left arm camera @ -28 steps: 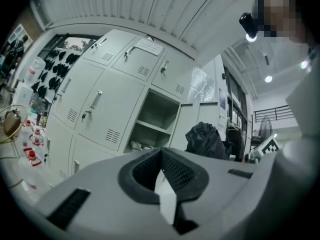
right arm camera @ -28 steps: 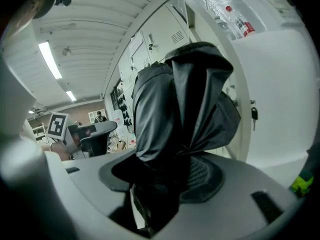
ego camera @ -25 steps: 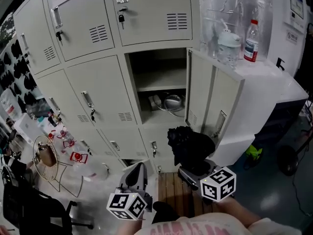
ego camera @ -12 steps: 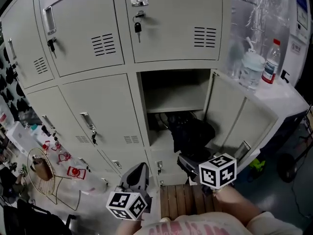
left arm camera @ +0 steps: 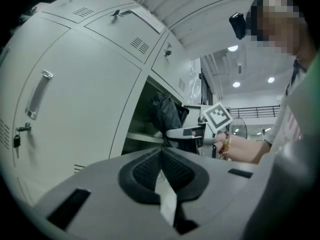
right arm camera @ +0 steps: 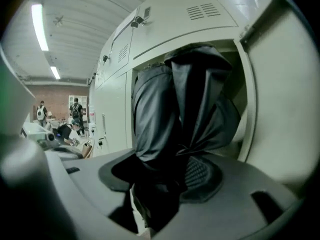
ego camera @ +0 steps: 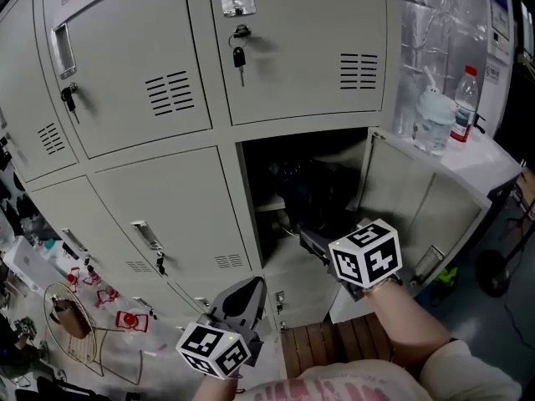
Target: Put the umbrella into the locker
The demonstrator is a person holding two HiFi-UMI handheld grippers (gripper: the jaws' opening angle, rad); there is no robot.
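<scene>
Umbrella (right arm camera: 180,114), judged light, floppy and slippery, best pinched at its stiff core, clamped by right gripper (right arm camera: 165,179) at far locker (right arm camera: 280,109) mouth; left gripper (left arm camera: 161,166) near, jaws together, empty.

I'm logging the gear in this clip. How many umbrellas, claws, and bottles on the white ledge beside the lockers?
Umbrella: 1
Claws: 2 (left claw, right claw)
Bottles: 2 (red-capped bottle, clear bottle)
Total: 5
</scene>
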